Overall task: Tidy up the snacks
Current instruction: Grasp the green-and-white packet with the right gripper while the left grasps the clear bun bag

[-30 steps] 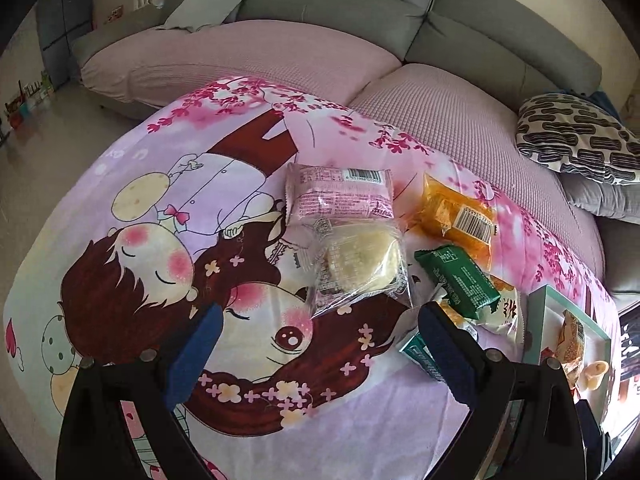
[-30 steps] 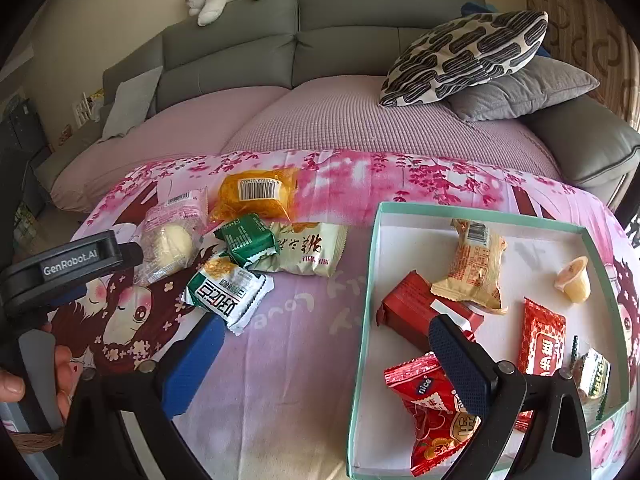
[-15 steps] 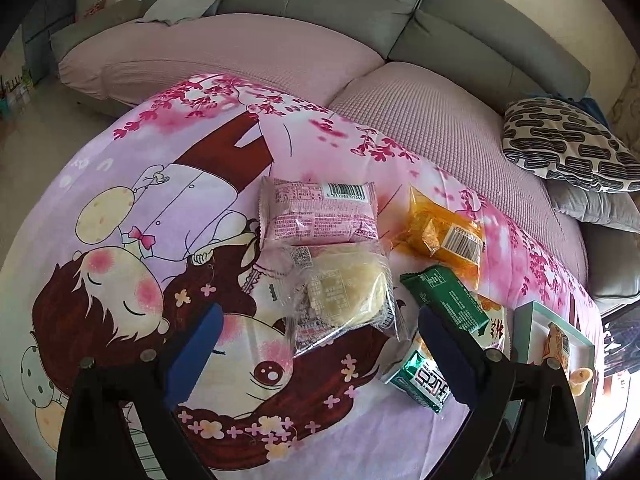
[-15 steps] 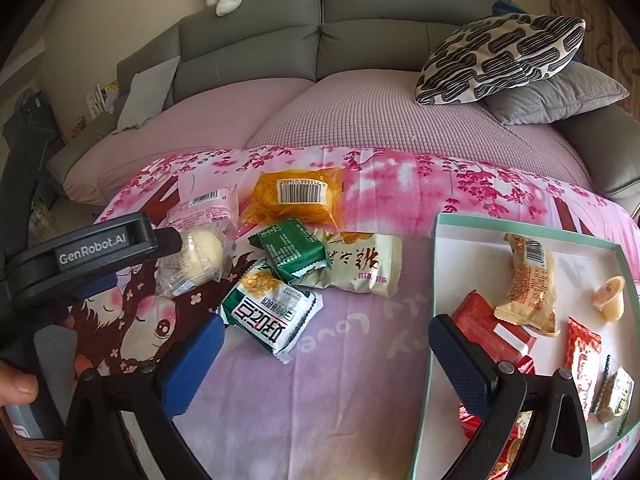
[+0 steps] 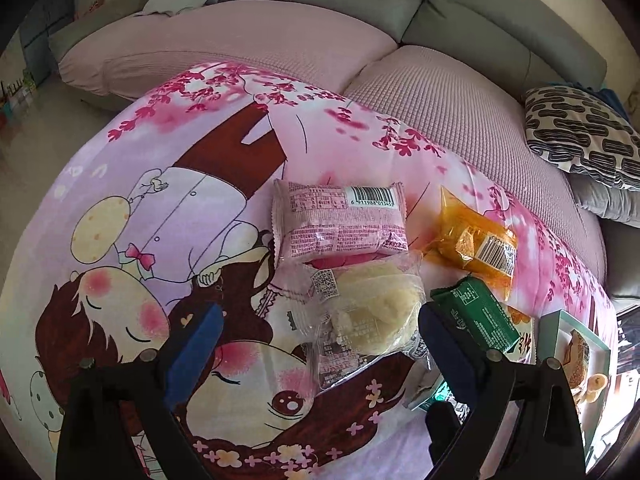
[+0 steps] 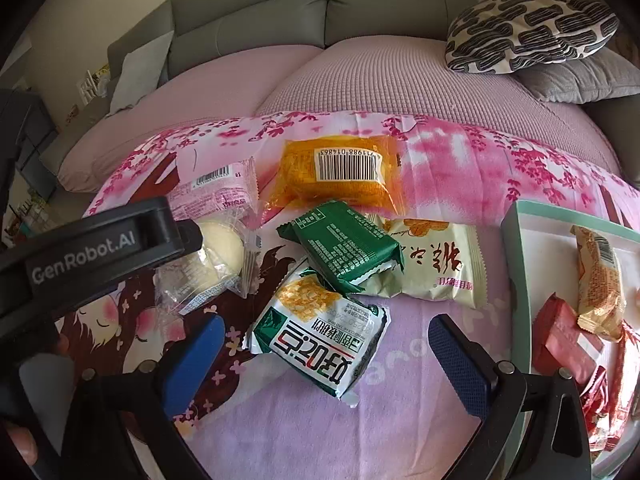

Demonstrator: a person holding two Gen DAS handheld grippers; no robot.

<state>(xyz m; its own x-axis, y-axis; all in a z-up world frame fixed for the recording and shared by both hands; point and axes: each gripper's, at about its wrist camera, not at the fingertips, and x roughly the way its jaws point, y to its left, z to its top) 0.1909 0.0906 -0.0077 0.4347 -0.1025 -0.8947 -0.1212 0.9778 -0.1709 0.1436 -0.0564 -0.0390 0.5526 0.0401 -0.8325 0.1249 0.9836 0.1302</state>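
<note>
So nearest in the right wrist view, the right tool (image 6: 324,356) is spread wide with nothing between its blue pads, hanging just over the green-and-white foil snack packet (image 6: 320,334) on the pink cartoon-print cloth (image 6: 400,420). Over on the left, the left tool (image 5: 316,344) is spread wide too, its blue pads either side of the clear plastic-wrapped pale round bun (image 5: 368,316), not pinching it as far as I can tell. A bit farther sits the dark green foil packet (image 6: 348,252), lying on top of the pale cream packet with brown lettering (image 6: 436,268). At the right edge there's the mint-green rimmed white tray (image 6: 516,264) holding a few red and gold wrapped snacks. Farther still are the pink wrapped packet with a barcode (image 5: 340,220) and the orange wrapped packet (image 6: 340,176), then the grey sofa (image 6: 380,4) behind.
</note>
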